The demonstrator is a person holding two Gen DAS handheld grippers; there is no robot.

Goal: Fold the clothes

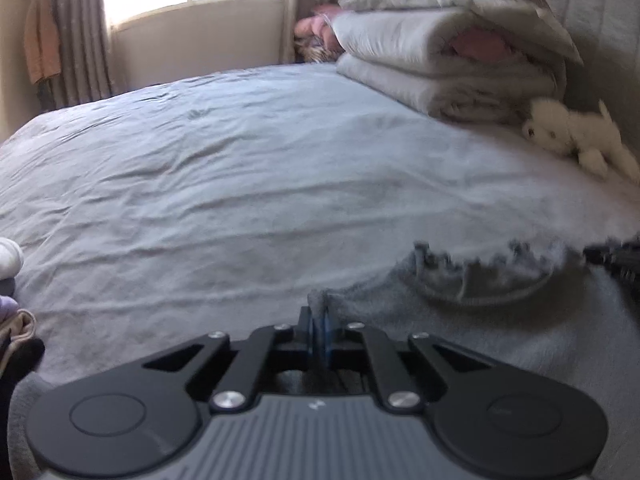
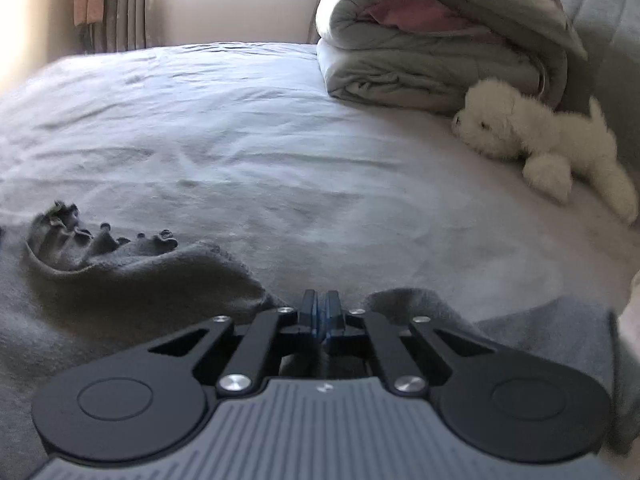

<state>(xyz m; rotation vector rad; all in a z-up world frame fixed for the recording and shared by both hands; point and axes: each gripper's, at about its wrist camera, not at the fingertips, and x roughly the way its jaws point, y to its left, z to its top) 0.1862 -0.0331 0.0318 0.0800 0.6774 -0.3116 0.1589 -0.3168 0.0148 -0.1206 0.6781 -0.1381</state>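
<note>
A grey knit garment point(image 1: 460, 320) with a ruffled neckline lies on the bed's near edge; it also shows in the right wrist view point(image 2: 120, 280). My left gripper point(image 1: 319, 320) is shut on a fold of the grey garment, which sticks up between the blue pads. My right gripper point(image 2: 320, 312) is shut with its blue pads together at another edge of the garment point(image 2: 400, 300); cloth lies on both sides of the fingers, and the pinched cloth itself is hidden. The right gripper's dark tip shows at the right edge of the left wrist view point(image 1: 616, 260).
The bed point(image 1: 240, 160) has a wrinkled pale sheet. Folded duvets and pillows point(image 1: 440, 52) are stacked at the far right. A white plush dog point(image 2: 540, 144) lies beside them. A window and curtains point(image 1: 80, 40) stand behind. Other clothes point(image 1: 12, 320) sit at the left edge.
</note>
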